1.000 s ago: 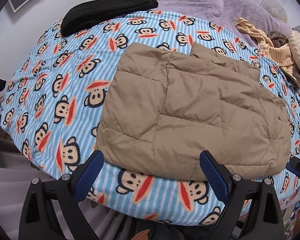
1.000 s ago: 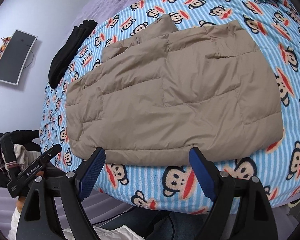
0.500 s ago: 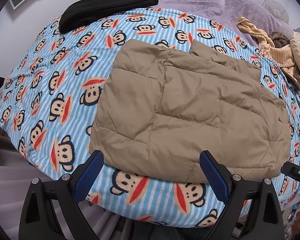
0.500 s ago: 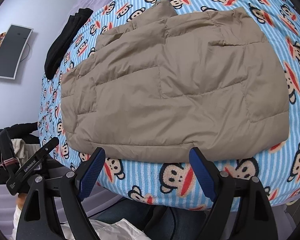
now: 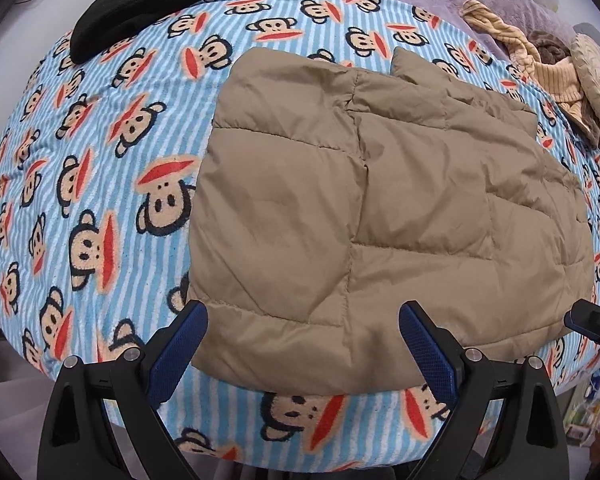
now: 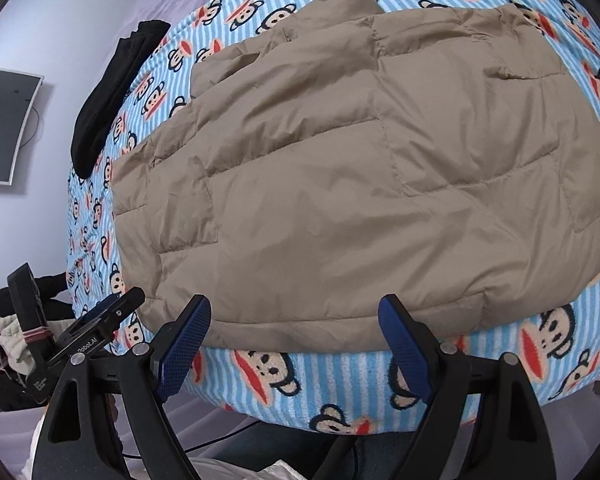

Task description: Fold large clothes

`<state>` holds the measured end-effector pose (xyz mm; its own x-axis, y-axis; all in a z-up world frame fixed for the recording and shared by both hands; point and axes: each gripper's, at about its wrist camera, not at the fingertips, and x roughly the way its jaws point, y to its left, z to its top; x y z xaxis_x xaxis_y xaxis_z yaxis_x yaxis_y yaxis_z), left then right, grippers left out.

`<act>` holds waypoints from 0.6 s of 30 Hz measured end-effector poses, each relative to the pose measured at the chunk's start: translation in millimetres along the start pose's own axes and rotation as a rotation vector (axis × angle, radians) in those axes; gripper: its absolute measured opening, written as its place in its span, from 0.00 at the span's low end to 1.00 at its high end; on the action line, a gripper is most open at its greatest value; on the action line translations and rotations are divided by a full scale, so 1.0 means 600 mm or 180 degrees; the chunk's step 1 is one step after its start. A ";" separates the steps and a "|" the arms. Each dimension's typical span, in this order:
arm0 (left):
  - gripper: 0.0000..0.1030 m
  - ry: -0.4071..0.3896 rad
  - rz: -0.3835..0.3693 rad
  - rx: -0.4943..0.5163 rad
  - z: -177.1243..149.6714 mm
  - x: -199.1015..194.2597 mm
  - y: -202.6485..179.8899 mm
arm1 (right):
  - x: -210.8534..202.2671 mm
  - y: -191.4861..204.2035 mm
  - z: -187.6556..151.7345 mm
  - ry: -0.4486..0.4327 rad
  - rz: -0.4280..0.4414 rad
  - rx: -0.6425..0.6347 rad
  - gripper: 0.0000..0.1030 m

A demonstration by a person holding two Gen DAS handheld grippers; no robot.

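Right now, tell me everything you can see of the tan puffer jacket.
The jacket is tan, quilted in stitched puffy panels, with a smooth, slightly shiny shell that looks like nylon. It lies flat and already folded over itself on the monkey-print blanket, layers stepped along the far edge, a small slit like a pocket near one side. Its near hem sits at the bed's front edge. Both tools, left and right, are open just before that hem; neither grips it. Nothing else touches it.
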<state>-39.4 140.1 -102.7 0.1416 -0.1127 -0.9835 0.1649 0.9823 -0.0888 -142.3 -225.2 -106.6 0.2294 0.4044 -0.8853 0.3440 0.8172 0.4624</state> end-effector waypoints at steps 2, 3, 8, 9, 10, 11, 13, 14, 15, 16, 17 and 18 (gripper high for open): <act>0.94 0.0023 -0.0033 0.0021 0.004 0.007 0.009 | 0.005 0.015 0.005 -0.0061 -0.0050 -0.0020 0.78; 0.94 0.0033 -0.0045 0.0032 0.006 0.011 0.014 | 0.009 0.022 0.008 -0.0070 -0.0066 -0.0018 0.65; 0.94 -0.0013 -0.0110 0.0037 0.018 0.022 0.043 | 0.027 0.043 0.024 -0.0068 -0.0073 0.0037 0.41; 0.94 -0.0017 -0.0129 0.0028 0.020 0.024 0.049 | 0.032 0.048 0.026 -0.0067 -0.0097 0.0032 0.36; 0.94 -0.0034 -0.0148 0.0019 0.024 0.026 0.057 | 0.036 0.052 0.028 -0.0067 -0.0124 0.0024 0.28; 0.94 -0.0034 -0.0165 0.0009 0.028 0.028 0.065 | 0.041 0.054 0.029 -0.0064 -0.0143 0.0019 0.24; 0.94 -0.0043 -0.0184 0.0008 0.037 0.035 0.078 | 0.051 0.060 0.033 -0.0059 -0.0197 0.0001 0.16; 0.94 -0.0031 -0.0187 0.0017 0.043 0.039 0.084 | 0.055 0.061 0.036 -0.0066 -0.0230 -0.0007 0.16; 0.94 -0.0024 -0.0190 0.0033 0.048 0.042 0.087 | 0.059 0.060 0.040 -0.0076 -0.0267 -0.0014 0.15; 0.94 -0.0028 -0.0201 0.0067 0.056 0.045 0.092 | 0.062 0.059 0.043 -0.0087 -0.0302 -0.0015 0.15; 0.94 -0.0054 -0.0215 0.0108 0.063 0.046 0.096 | 0.066 0.056 0.048 -0.0095 -0.0330 -0.0006 0.15; 0.94 -0.0094 -0.0238 0.0143 0.070 0.046 0.102 | 0.069 0.051 0.052 -0.0092 -0.0338 0.0015 0.15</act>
<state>15.7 190.7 -128.7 0.1558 -0.1904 -0.9693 0.2196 0.9634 -0.1539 -93.6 -196.2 -127.5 0.2176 0.3036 -0.9276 0.3720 0.8529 0.3664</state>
